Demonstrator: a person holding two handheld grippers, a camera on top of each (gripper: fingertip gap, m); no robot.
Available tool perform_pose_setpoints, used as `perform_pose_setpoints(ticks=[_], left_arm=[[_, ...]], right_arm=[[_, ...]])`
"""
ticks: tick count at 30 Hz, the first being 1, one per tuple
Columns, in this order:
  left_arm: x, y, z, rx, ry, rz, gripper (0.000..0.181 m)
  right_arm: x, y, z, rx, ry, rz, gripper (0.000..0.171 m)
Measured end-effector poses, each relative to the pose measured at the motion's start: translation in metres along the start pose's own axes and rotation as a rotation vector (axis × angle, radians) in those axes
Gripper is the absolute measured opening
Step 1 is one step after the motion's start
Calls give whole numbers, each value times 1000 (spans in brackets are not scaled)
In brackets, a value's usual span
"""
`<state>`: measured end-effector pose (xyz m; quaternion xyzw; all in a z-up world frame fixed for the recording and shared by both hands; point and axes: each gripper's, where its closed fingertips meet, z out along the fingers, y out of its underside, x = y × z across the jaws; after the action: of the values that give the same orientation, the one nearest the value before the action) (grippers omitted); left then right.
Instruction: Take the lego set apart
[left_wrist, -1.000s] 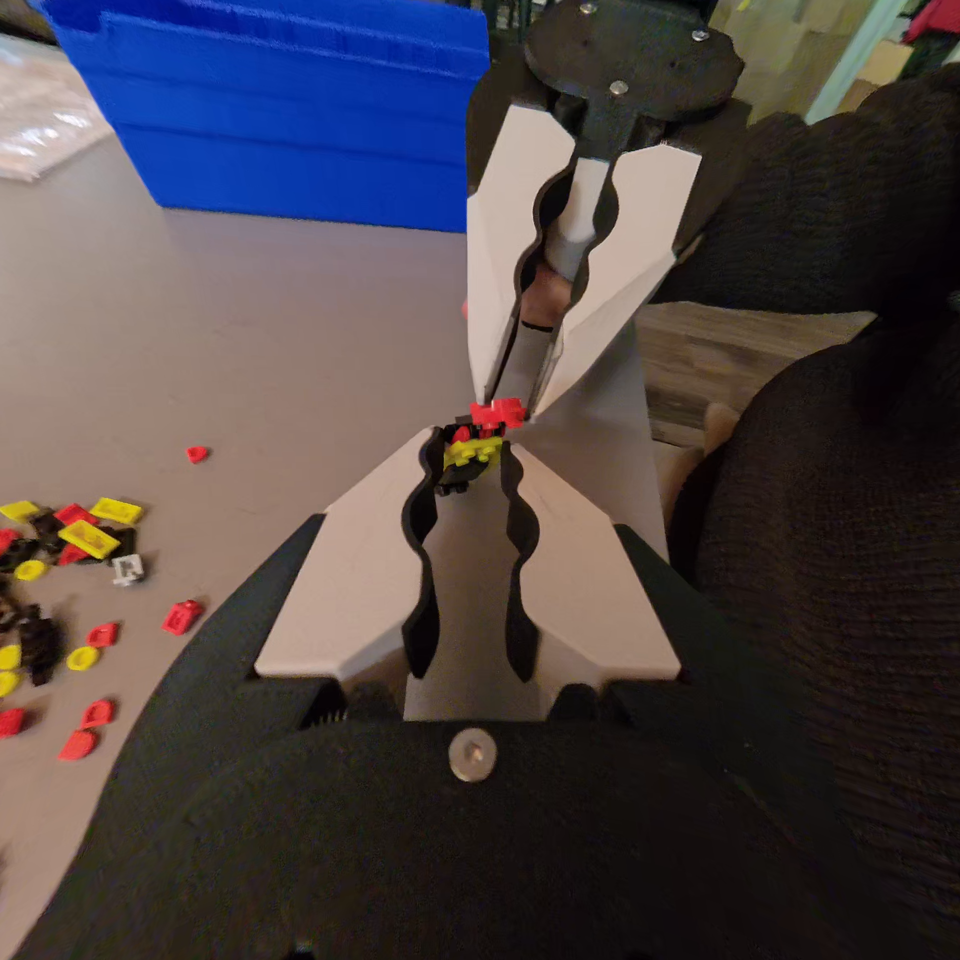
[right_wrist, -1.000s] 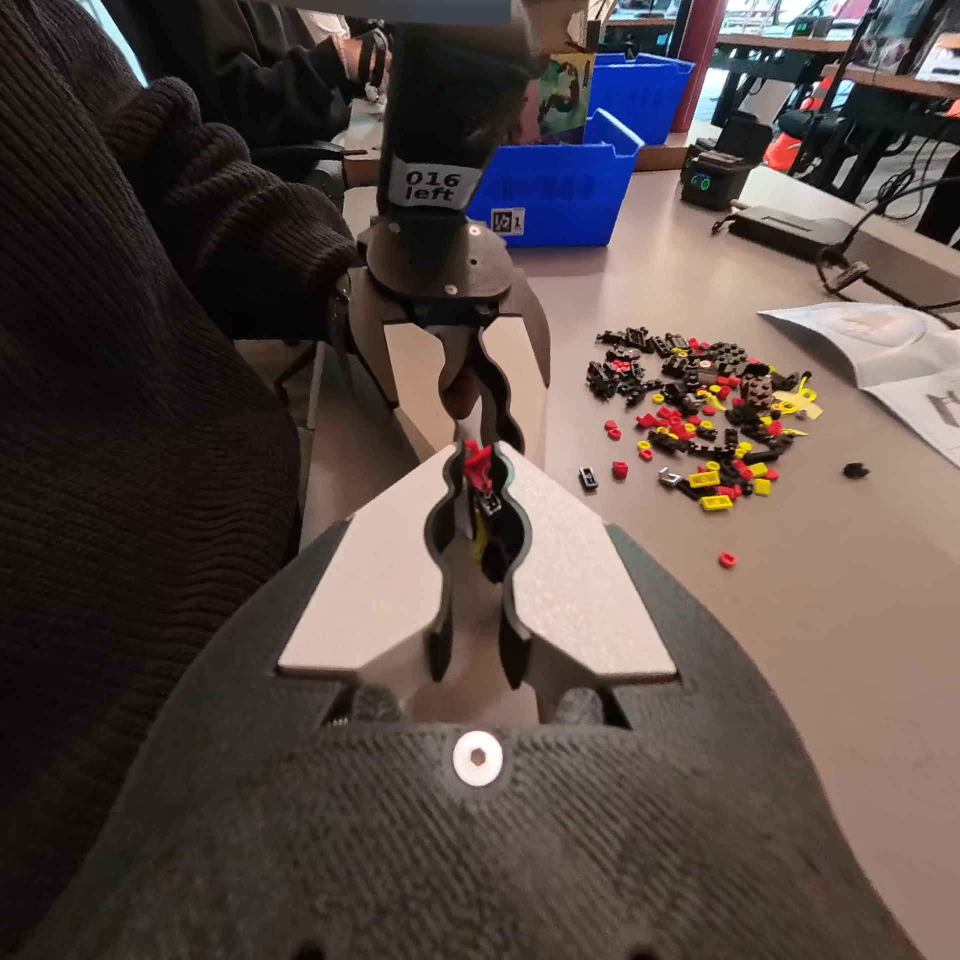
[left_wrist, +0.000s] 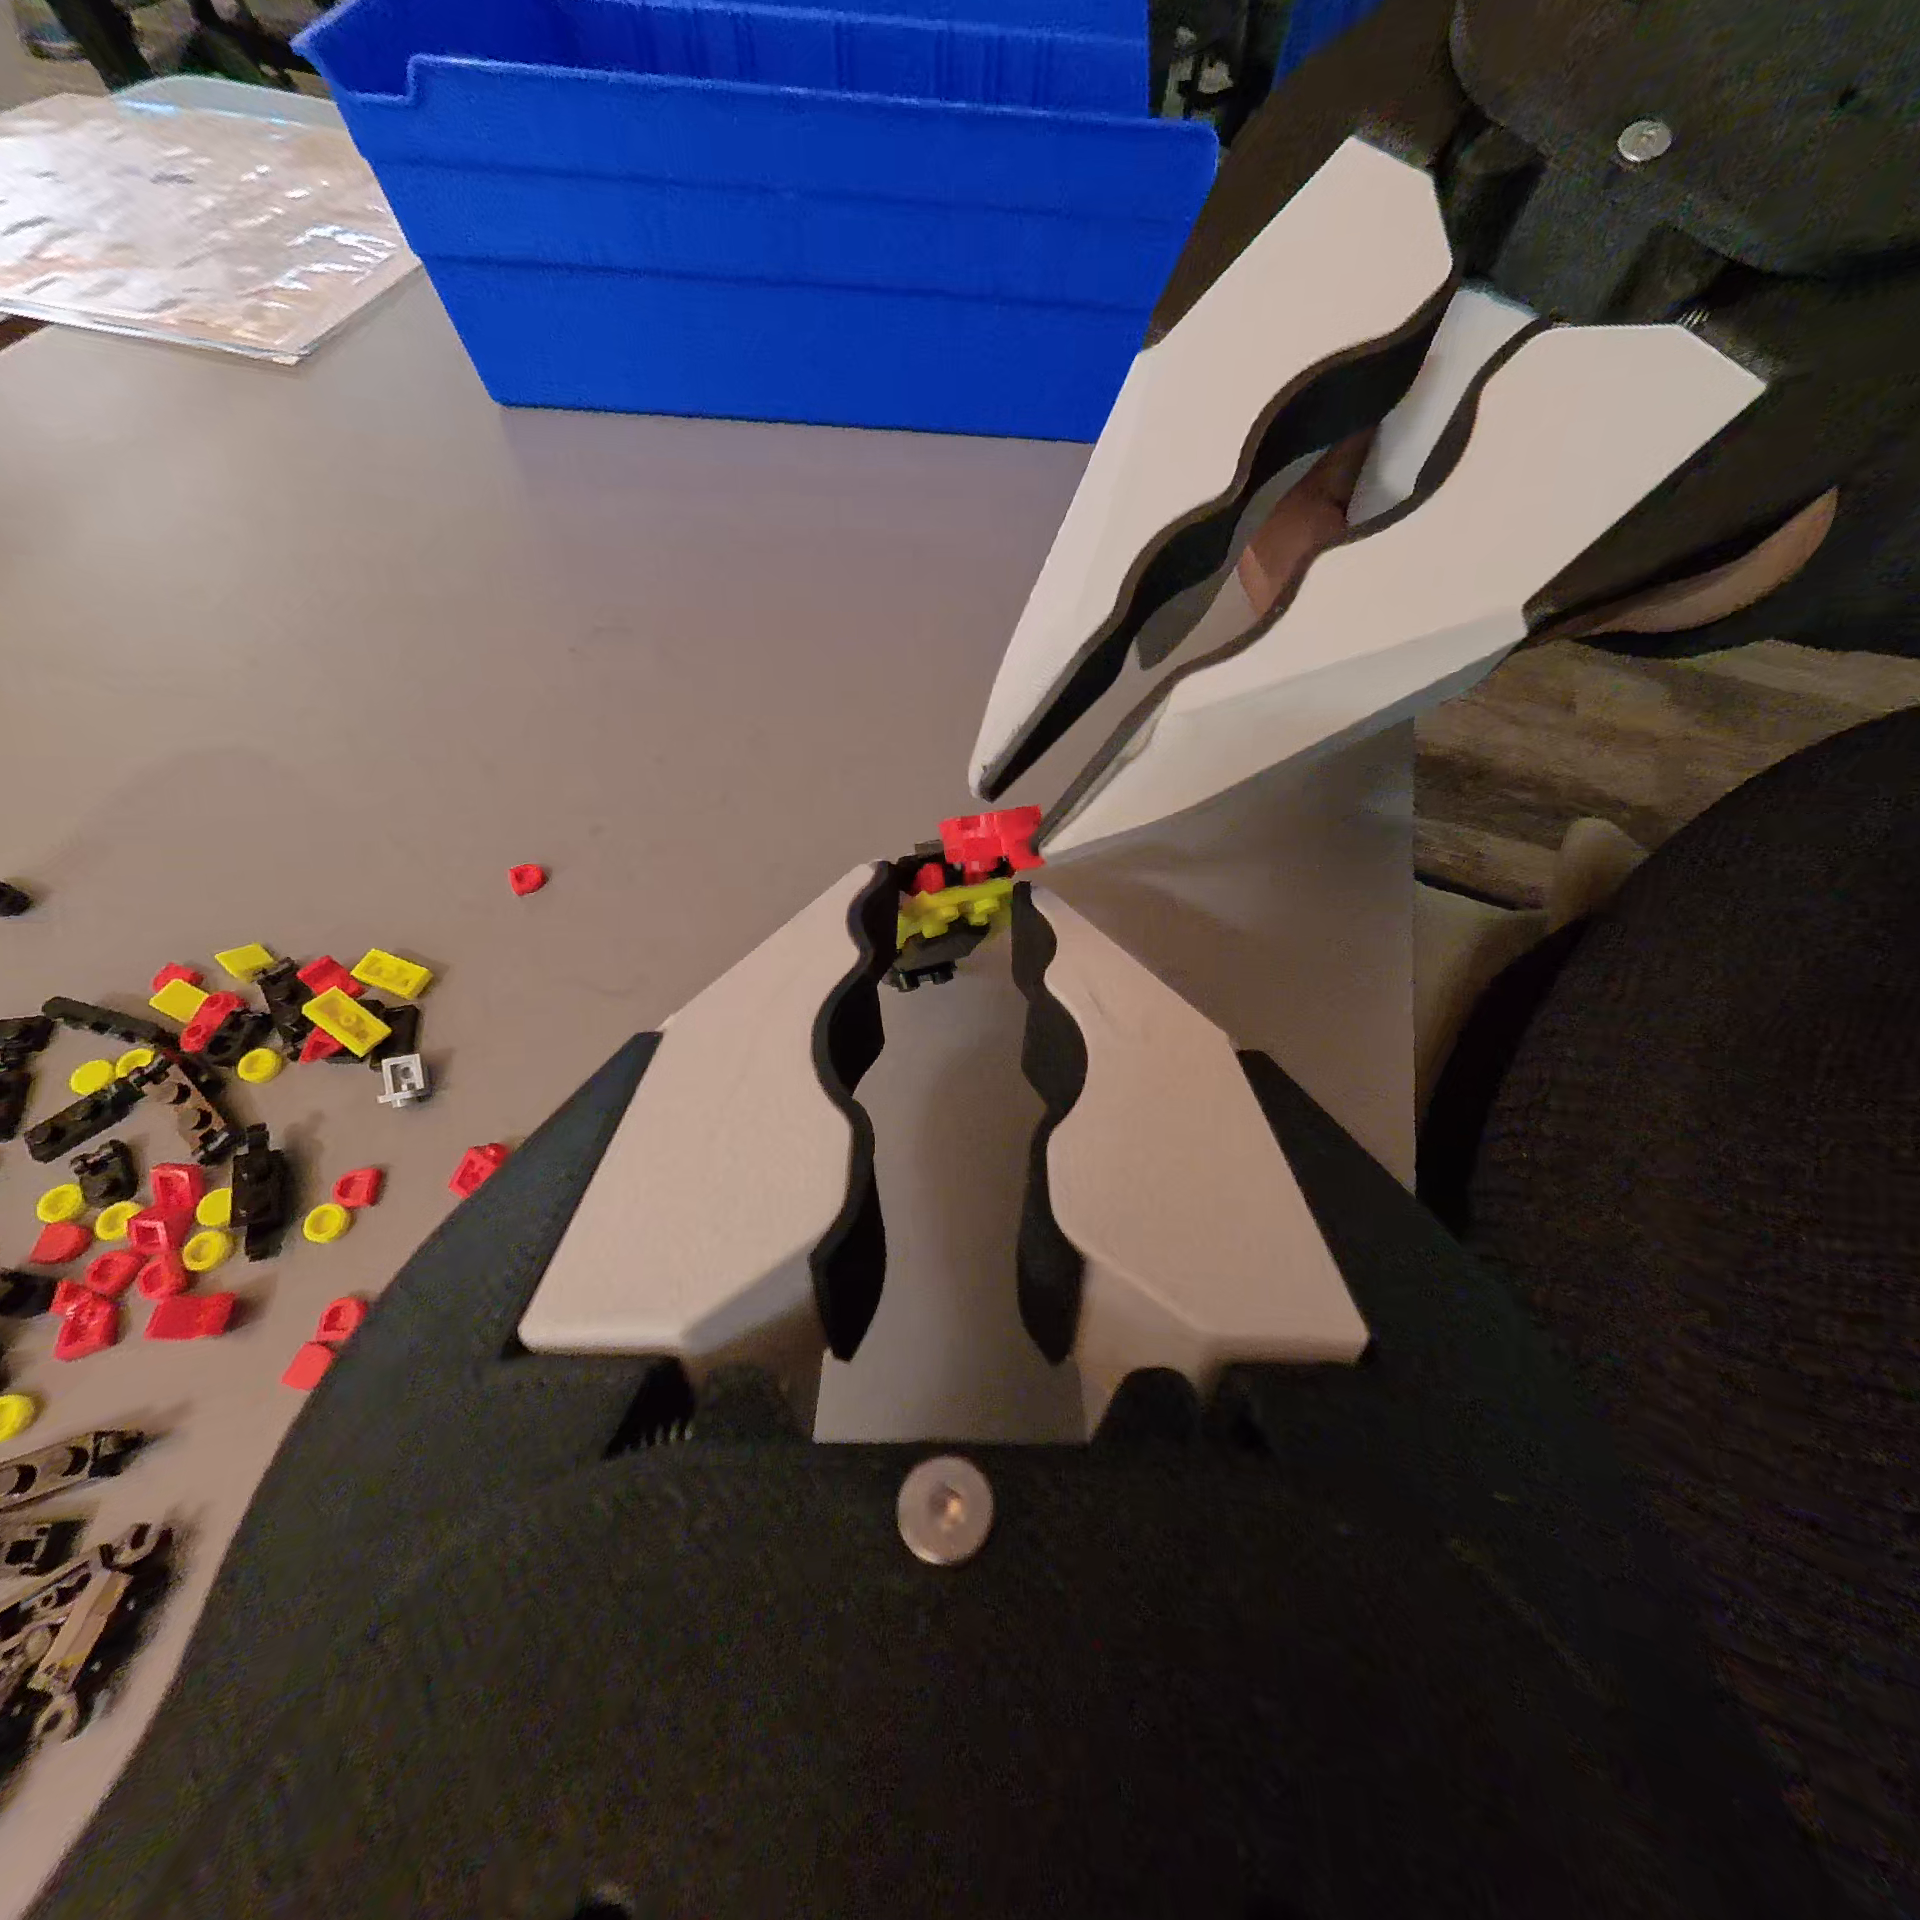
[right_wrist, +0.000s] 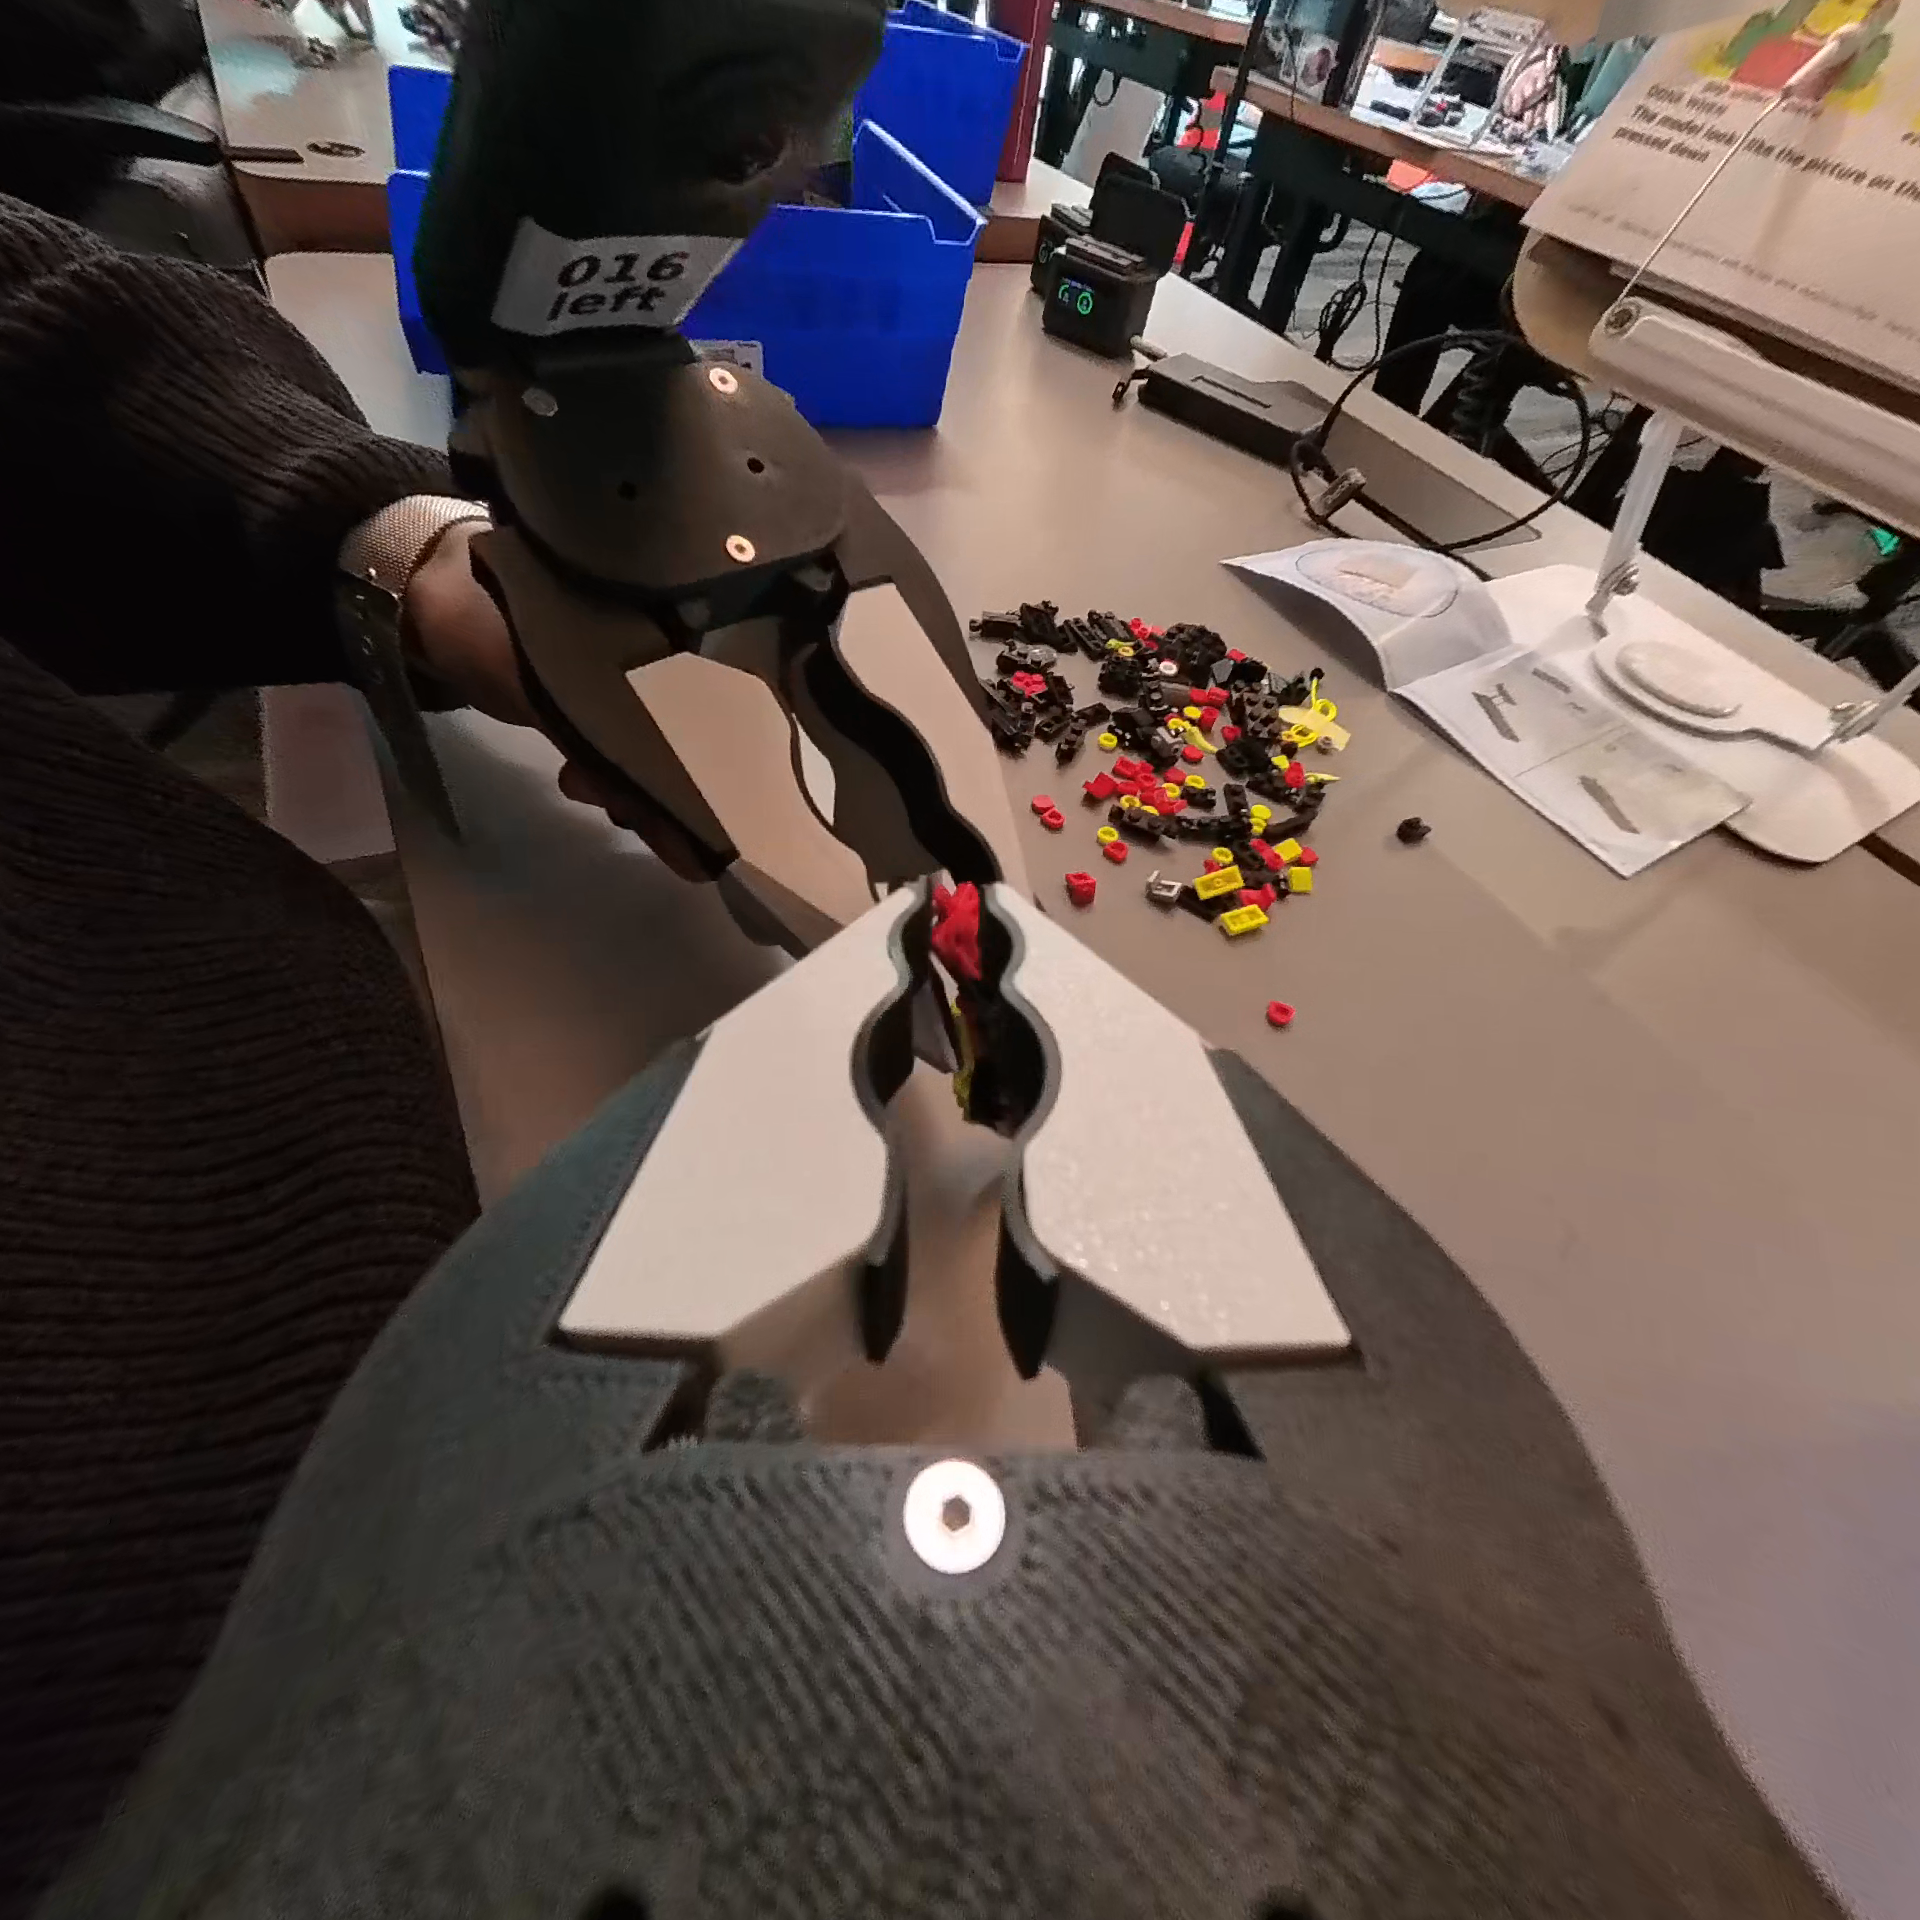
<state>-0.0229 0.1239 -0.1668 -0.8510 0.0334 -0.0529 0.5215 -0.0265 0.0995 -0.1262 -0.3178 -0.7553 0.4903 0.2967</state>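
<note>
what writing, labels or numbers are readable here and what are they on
I won't copy writing out; this is where it stands.
White label on the left gripper's black body: printed characters, legible.
Sheet on the stand, upper right: printed lines, partly legible.
Booklet on the table: too small.
Small black device's lit screen: too small.

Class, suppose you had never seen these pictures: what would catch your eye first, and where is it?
Two grippers meet tip to tip above the table's near edge: the left gripper clamps a small black-and-yellow lego piece, the right gripper pinches its red brick. Loose red, yellow and black bricks litter the grey table.
</note>
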Motion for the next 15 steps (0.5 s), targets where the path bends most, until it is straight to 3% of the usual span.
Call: perform_pose_setpoints(ticks=[5, 15], left_arm=[[-4, 0, -1, 9, -2, -14, 19], [-5, -4, -4, 57, 82, -170, 19]], right_arm=[[7, -1, -3, 13, 12, 11, 6], [7, 1, -2, 34, -21, 27, 27]])
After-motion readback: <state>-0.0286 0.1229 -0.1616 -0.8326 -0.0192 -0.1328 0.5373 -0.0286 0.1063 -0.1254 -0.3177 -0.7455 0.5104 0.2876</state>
